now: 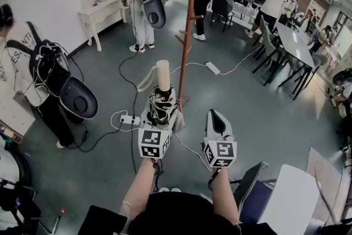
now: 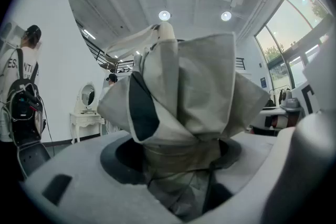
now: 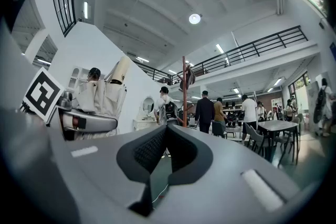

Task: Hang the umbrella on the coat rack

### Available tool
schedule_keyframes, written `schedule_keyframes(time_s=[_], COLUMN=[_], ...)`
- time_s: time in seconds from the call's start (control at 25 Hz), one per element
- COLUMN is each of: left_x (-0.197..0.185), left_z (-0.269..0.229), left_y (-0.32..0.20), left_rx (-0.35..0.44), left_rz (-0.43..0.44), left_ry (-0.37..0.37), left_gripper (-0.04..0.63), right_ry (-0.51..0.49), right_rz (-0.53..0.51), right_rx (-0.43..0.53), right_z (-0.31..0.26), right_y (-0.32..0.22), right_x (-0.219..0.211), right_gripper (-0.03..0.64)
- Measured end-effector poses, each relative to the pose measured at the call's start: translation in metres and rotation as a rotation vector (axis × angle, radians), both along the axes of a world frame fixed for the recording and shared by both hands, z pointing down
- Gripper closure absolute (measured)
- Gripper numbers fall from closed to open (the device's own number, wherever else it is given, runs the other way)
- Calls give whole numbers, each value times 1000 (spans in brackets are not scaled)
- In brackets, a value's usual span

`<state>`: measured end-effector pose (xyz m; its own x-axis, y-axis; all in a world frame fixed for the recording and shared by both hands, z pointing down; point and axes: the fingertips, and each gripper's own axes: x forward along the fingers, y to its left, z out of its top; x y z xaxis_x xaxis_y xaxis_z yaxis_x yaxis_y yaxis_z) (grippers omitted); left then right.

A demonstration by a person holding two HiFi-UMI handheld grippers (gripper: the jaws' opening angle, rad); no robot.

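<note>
The tall coat rack (image 1: 190, 19) is seen standing on the floor (image 1: 264, 113), just behind the umbrella (image 1: 163, 77). The folded umbrella is held up off the floor in the left gripper (image 2: 178, 165). The jaws are spread wide and pressed on the soft cloth middle. The umbrella is stood straight up, with its pale round end on top. It is thought to be light, squashy outside and stiff inside, so it is best held round the middle. The right gripper (image 3: 163, 147) is closed, and nothing is held in it.
</note>
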<state>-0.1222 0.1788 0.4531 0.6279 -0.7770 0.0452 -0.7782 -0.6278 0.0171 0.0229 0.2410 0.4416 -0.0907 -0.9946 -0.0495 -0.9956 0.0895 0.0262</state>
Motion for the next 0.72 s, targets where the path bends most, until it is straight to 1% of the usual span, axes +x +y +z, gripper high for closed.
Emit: schedule_keyframes(time_s=[0.48,0.72], left_x=[-5,-17], left_z=[2,5], left_y=[4,-1], left_rx=[-12,-16], left_rz=[-1,-3], left_ry=[4,3], left_gripper=[288,288], right_ry=[-9,-19], right_rz=[-15,10], right_rx=[-3,-2], right_z=[2,6], right_y=[3,-2], right_x=[-6,-5], right_gripper=[607,607])
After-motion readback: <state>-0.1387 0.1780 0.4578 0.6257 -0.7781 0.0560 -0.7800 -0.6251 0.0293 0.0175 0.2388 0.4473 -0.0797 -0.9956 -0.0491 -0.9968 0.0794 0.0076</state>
